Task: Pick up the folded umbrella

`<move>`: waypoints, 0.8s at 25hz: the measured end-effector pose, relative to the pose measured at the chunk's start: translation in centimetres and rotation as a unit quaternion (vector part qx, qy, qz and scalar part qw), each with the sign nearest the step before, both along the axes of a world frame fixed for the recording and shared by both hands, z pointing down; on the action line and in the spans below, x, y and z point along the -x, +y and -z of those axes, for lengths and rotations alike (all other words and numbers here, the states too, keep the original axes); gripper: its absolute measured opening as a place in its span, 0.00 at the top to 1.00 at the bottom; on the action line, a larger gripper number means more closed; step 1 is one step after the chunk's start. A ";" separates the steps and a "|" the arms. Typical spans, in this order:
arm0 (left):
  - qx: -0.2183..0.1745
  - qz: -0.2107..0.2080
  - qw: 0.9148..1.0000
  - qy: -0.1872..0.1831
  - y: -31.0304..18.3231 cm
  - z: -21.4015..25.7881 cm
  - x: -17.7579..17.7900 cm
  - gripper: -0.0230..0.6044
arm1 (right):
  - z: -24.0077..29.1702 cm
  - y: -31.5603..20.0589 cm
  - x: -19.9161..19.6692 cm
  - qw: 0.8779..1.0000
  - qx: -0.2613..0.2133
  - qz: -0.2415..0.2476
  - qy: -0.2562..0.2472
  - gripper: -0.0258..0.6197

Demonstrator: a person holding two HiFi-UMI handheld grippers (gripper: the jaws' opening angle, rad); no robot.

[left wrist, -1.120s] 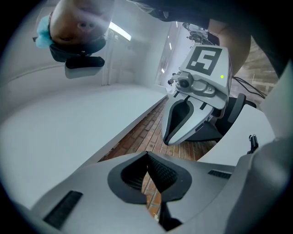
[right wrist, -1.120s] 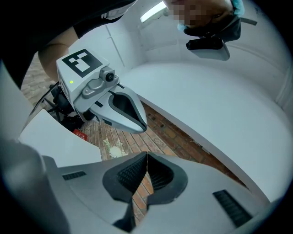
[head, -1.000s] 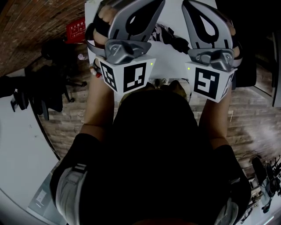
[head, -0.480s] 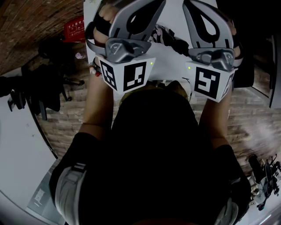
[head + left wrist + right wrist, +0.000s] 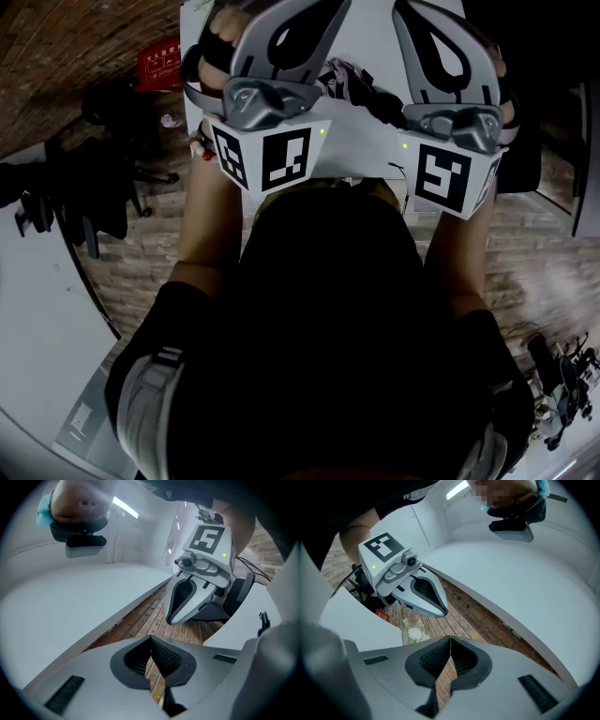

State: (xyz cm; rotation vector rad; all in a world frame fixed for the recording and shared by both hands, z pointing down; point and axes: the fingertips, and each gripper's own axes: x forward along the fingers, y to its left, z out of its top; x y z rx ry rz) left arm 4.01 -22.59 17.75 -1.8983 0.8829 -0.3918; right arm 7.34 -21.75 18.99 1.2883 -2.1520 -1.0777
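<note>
Holding both tools low at the upper part of the head view, the person has the left gripper (image 5: 150, 638) and the right gripper (image 5: 449, 641) clenched tip to tip on nothing; brick floor shows through the slit below the pads in each gripper view. The folded umbrella (image 5: 361, 82), patterned with a dark end, lies on the white table (image 5: 352, 150) at upper centre of the head view, between the two grippers and partly hidden by them. Neither gripper view shows it, so neither pair of jaws is lined up with it. The likely trouble is arriving with the jaws shut: closed tips would shove the umbrella across the smooth top instead of straddling it. Pinching only loose fabric could also let the heavier dark end sag or slide out on the lift. Two grippers closing in from both sides might knock each other. As for containers, none that holds anything can be made out; a red item (image 5: 159, 64) sits on the floor at upper left, its nature unclear.
</note>
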 end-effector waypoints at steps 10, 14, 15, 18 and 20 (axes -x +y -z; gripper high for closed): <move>0.006 -0.009 1.000 0.008 0.5 -0.3 -0.6 0.95 | -0.5 0.6 -0.5 0.999 0.023 0.005 -0.034 0.92; 0.010 -0.006 1.000 0.011 0.6 -0.3 -0.3 0.95 | -1.7 0.8 -0.3 0.998 0.053 0.013 -0.041 0.91; 0.009 -0.005 1.000 0.012 0.6 -0.4 -0.3 0.95 | -2.1 0.8 -0.2 0.998 0.057 0.015 -0.037 0.91; 0.010 -0.003 1.000 0.012 0.7 -0.4 -0.2 0.95 | -3.3 0.8 0.4 0.997 0.071 0.023 -0.025 0.91; 0.011 -0.002 1.000 0.012 0.7 -0.5 -0.2 0.95 | -4.4 0.8 0.5 0.996 0.086 0.023 -0.017 0.91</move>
